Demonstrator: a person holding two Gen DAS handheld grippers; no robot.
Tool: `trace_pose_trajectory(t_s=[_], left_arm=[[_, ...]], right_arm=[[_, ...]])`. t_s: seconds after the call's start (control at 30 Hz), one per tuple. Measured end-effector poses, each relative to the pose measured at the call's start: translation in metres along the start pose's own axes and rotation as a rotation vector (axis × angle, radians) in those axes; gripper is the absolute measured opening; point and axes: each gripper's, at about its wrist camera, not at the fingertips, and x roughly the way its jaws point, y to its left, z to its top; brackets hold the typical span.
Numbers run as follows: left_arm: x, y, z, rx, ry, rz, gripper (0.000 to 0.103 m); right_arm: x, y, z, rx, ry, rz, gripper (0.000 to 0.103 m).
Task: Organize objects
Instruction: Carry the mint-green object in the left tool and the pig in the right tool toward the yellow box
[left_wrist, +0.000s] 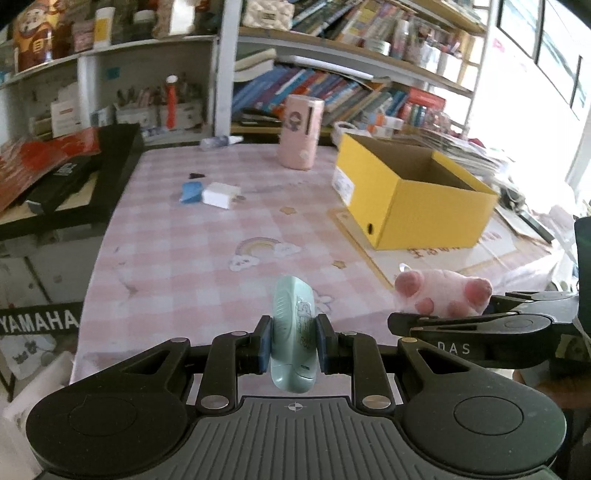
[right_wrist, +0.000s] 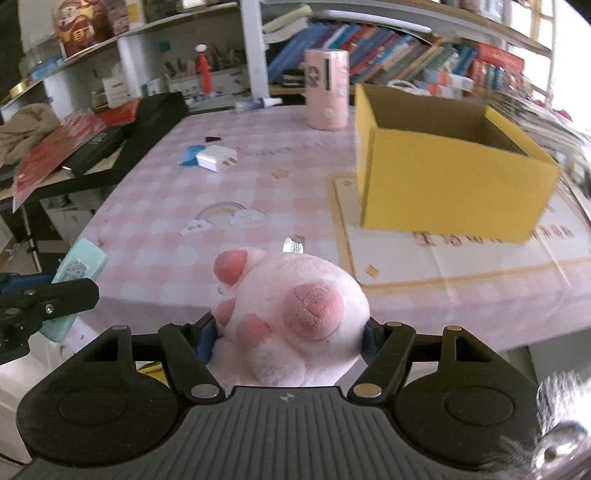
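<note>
My left gripper (left_wrist: 293, 341) is shut on a mint green device (left_wrist: 293, 332), held upright above the near edge of the pink checked table (left_wrist: 192, 243); the device also shows in the right wrist view (right_wrist: 74, 273). My right gripper (right_wrist: 290, 336) is shut on a pink plush paw (right_wrist: 291, 314), which also shows in the left wrist view (left_wrist: 441, 291) at the right. An open, empty-looking yellow box (left_wrist: 417, 192) stands on the table's right side, also in the right wrist view (right_wrist: 450, 162).
A white charger (left_wrist: 221, 195) and a blue object (left_wrist: 191, 192) lie at the table's far left. A pink cylinder (left_wrist: 301, 131) stands at the back. Black cases (left_wrist: 88, 173) are stacked left. Bookshelves (left_wrist: 332, 88) stand behind the table.
</note>
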Motion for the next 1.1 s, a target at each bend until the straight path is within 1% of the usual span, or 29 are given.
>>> trace_pose_trajectory(t_s=[0.23,0.53,1.1], left_arm=[[0.001,-0.018,-0.001,0.049,0.002,-0.049,0.023],[0.005,-0.035,0.000,0.094,0.002,-0.102,0.023],[0.022,-0.074,0.015,0.165,-0.005,-0.186,0.023]], right_arm=[[-0.015,-0.020,-0.012,0.072,-0.005,-0.057,0.069],[-0.030,-0.039,-0.024,0.123,-0.018,-0.112,0.069],[-0.045,-0.075,-0.027,0.182,-0.031,-0.190,0.069]])
